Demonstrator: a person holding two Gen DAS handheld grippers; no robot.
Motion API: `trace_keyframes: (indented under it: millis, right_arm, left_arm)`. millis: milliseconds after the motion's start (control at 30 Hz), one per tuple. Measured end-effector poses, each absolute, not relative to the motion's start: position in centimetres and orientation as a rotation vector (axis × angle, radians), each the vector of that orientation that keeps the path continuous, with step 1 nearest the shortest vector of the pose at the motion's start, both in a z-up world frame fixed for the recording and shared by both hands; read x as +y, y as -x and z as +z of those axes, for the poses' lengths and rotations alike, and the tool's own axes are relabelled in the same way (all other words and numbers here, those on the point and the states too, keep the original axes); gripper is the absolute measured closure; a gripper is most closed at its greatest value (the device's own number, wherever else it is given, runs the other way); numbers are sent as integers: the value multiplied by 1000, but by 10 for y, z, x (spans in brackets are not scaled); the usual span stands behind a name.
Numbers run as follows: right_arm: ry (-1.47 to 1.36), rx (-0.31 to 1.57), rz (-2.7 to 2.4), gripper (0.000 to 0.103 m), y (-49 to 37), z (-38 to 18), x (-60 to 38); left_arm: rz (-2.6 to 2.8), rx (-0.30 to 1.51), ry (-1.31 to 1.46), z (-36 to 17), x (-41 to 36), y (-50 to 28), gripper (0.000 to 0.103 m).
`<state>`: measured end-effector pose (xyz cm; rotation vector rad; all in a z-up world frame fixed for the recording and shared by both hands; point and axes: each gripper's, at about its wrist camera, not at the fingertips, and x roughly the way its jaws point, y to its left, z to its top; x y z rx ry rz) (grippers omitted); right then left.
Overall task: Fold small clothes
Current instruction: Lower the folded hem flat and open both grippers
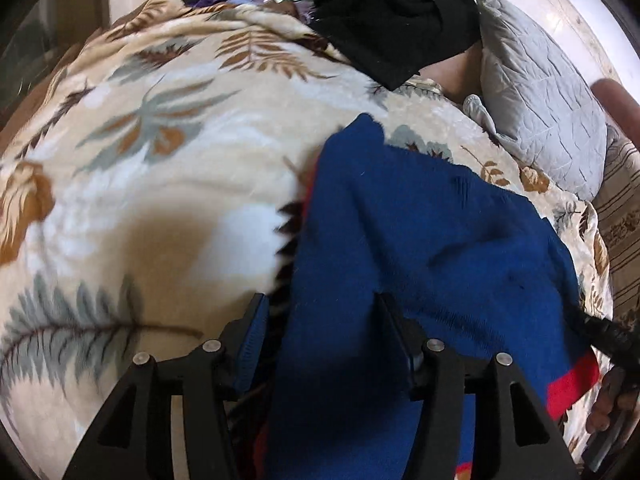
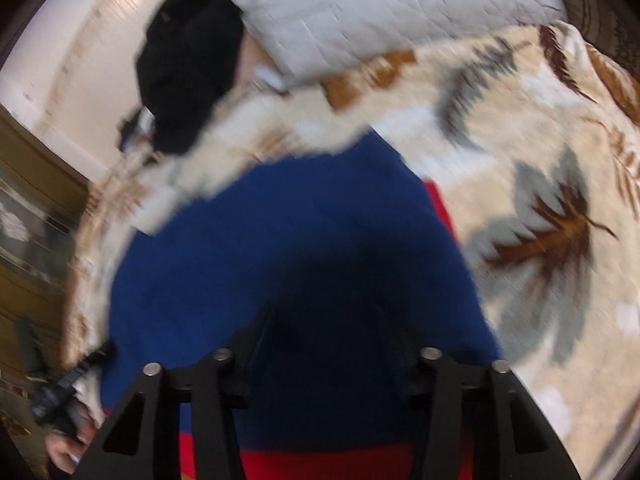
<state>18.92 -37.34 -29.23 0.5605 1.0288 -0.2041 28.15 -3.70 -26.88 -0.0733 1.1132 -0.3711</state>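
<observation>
Two grippers, one garment: both tools are over the same blue knitted garment with a red band (image 1: 420, 240), which lies on a cream fleece blanket printed with brown and grey leaves (image 1: 140, 140).
Step in hand: judged to be an early fold, or the gathering of an edge before it; the cloth is rumpled and only partly spread, and no finished fold shows.
Left gripper (image 1: 320, 308): jaws stand fairly wide apart, with blue cloth running up between them and over the inner face of the right-hand finger; the cloth is touched, not pinched.
Left-side surroundings: bare blanket fills the left of this view; a black crumpled garment (image 1: 400, 20) lies far up the bed, and a grey quilted pillow (image 1: 540, 92) sits to its right.
Right gripper (image 2: 326, 320): jaws also stand well apart, hanging over the dark blue middle of the garment; the view is blurred, so whether the fingertips touch the fabric I cannot tell.
Red band: shows at the garment's near edge in both views.
Next move calls for: closing each pair of jaws on one layer at an edge, then carrying it across evenly so that the knit does not bunch.
Risk: catching the blanket's pile along with the cloth.
</observation>
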Motion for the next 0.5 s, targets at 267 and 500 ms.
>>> trace_keyframes:
  millis: [267,500]
  right_arm:
    - [-441,1059,-187,68,-135,-293,-342]
    - [-419,1029,-179,68,-109,-286,-334]
  left_arm:
    - [-368,1088,-26,-273,-29,-247,40]
    - [-355,1061,53,-266,-10,-228,40]
